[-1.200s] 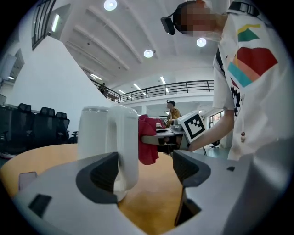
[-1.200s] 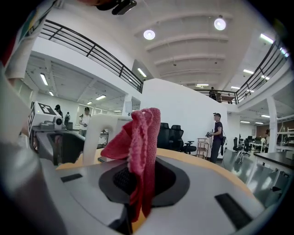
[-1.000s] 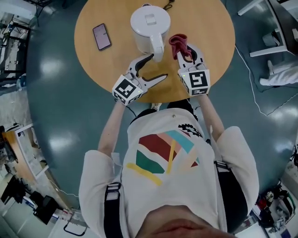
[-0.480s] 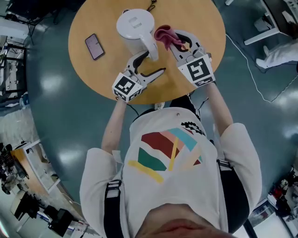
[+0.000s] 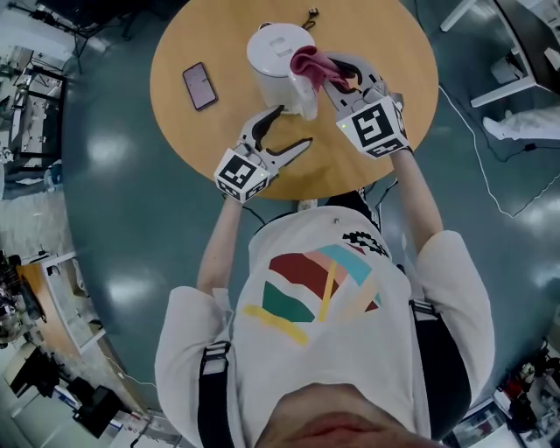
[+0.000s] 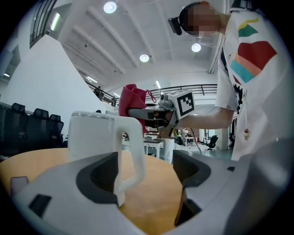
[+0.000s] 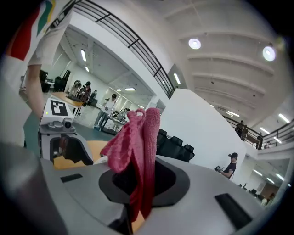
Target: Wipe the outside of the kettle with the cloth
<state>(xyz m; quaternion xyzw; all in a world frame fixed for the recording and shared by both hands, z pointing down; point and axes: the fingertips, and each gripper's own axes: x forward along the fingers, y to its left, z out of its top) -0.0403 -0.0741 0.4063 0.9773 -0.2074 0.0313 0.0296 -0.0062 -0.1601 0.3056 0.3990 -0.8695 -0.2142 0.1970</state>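
Note:
A white kettle (image 5: 280,57) stands on the round wooden table (image 5: 385,35), its handle (image 5: 305,94) turned toward me. My right gripper (image 5: 337,77) is shut on a red cloth (image 5: 313,62), which hangs against the kettle's right side near the lid. In the right gripper view the red cloth (image 7: 138,151) is pinched between the jaws. My left gripper (image 5: 286,131) stands open just in front of the kettle, its jaws apart and empty. In the left gripper view the kettle (image 6: 98,135) and its handle (image 6: 133,151) rise between the jaws, untouched.
A phone (image 5: 199,86) lies on the table left of the kettle. A small dark object (image 5: 311,13) sits at the far edge behind it. A white chair base (image 5: 503,52) stands on the grey floor to the right.
The right gripper has carried the red cloth up and leftward until it lies against the kettle's side. The left gripper has stayed open in front of the kettle's handle.

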